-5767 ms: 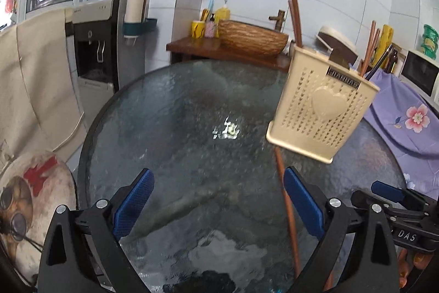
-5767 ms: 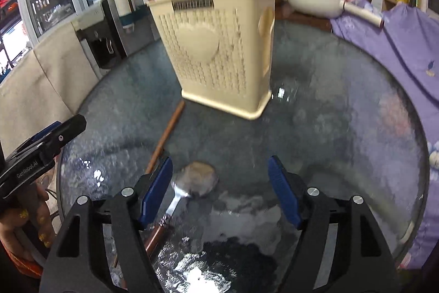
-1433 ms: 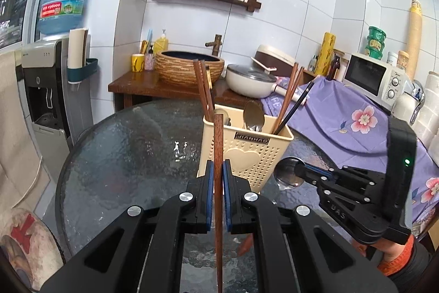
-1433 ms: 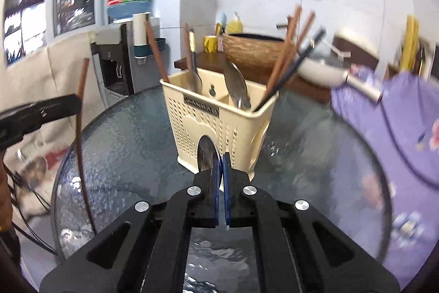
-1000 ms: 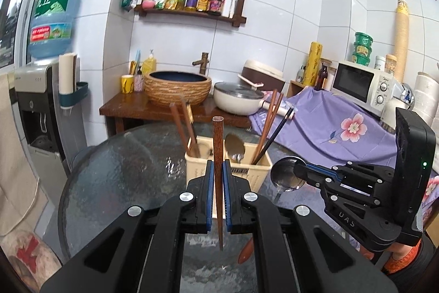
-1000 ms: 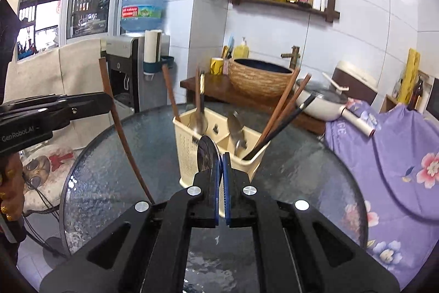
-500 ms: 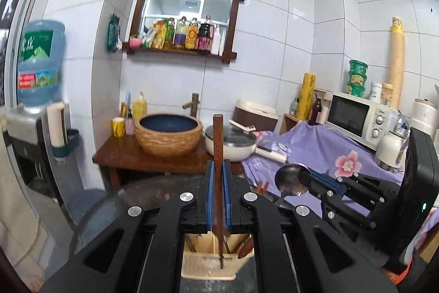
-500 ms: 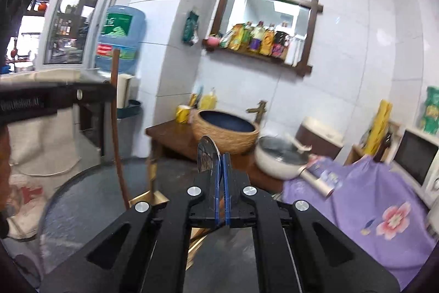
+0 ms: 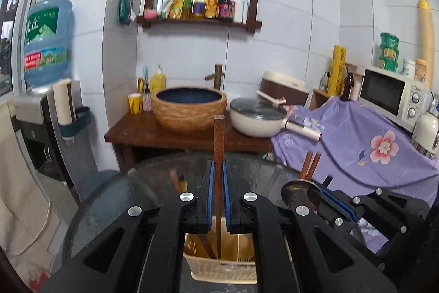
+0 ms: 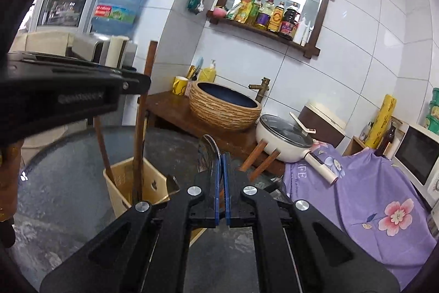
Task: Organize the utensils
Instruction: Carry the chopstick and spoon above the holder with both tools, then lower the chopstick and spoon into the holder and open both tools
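Note:
My left gripper (image 9: 218,169) is shut on a brown wooden stick (image 9: 218,139), held upright. Its lower end reaches into the cream utensil basket (image 9: 223,269) below my jaws. From the right wrist view the same stick (image 10: 142,123) stands in the basket (image 10: 120,184) on the round glass table (image 10: 68,183). My right gripper (image 10: 221,161) is shut on a metal spoon (image 10: 210,153), bowl up, held to the right of the basket. That spoon (image 9: 297,190) also shows in the left wrist view. Other chopsticks (image 10: 259,155) lean out of the basket.
Behind the table a wooden stand (image 9: 175,135) carries a woven basin (image 9: 189,107) and a white pan (image 9: 258,118). A purple flowered cloth (image 9: 365,153) covers furniture at the right, with a microwave (image 9: 389,95). A water dispenser (image 9: 46,101) stands at the left.
Both grippers now sit close above the basket, which has come nearer. The stick's lower end has gone down into the basket. The spoon stays in my right gripper.

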Motion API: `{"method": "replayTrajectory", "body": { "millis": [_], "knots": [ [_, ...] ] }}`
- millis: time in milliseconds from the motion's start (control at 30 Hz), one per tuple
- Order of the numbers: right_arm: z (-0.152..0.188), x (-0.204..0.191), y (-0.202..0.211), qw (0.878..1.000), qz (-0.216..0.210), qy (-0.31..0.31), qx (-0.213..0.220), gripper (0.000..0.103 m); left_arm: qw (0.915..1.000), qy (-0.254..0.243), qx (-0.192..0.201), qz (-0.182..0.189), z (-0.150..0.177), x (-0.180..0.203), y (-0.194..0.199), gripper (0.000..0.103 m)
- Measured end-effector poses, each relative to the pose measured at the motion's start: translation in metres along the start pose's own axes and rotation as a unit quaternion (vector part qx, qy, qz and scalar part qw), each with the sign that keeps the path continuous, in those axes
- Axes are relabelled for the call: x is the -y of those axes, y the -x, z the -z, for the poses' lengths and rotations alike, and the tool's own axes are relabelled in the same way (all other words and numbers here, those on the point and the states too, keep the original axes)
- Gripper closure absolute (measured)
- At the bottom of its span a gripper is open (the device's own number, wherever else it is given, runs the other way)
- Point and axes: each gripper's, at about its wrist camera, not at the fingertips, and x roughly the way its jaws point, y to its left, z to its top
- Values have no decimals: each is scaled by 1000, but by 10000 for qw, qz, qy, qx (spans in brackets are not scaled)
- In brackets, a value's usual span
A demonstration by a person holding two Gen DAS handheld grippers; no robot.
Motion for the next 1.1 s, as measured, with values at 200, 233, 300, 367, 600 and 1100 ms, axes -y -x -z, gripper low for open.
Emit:
{"method": "replayTrajectory", "body": {
  "millis": [200, 233, 300, 367, 600, 1100],
  "knots": [
    [30, -16, -11, 9999, -69, 131, -67, 100, 9994, 4, -338, 33, 34, -10, -16, 97],
    [34, -18, -12, 9998, -91, 142, -76, 100, 9993, -12, -379, 36, 38, -9, -18, 97],
    [41, -22, -14, 9997, -133, 166, -105, 100, 9989, -37, -473, 39, 46, -10, -22, 97],
    [46, -24, -18, 9997, -143, 169, -122, 100, 9985, -71, -536, 73, 53, -10, -24, 97],
    [53, -24, -14, 9997, -167, 172, 33, 100, 9988, -49, -484, 64, 64, -13, -21, 78],
    [62, -8, 36, 9971, -245, -494, 517, 46, 9979, 416, 477, -114, 99, -33, 81, 18]
  ]
}}
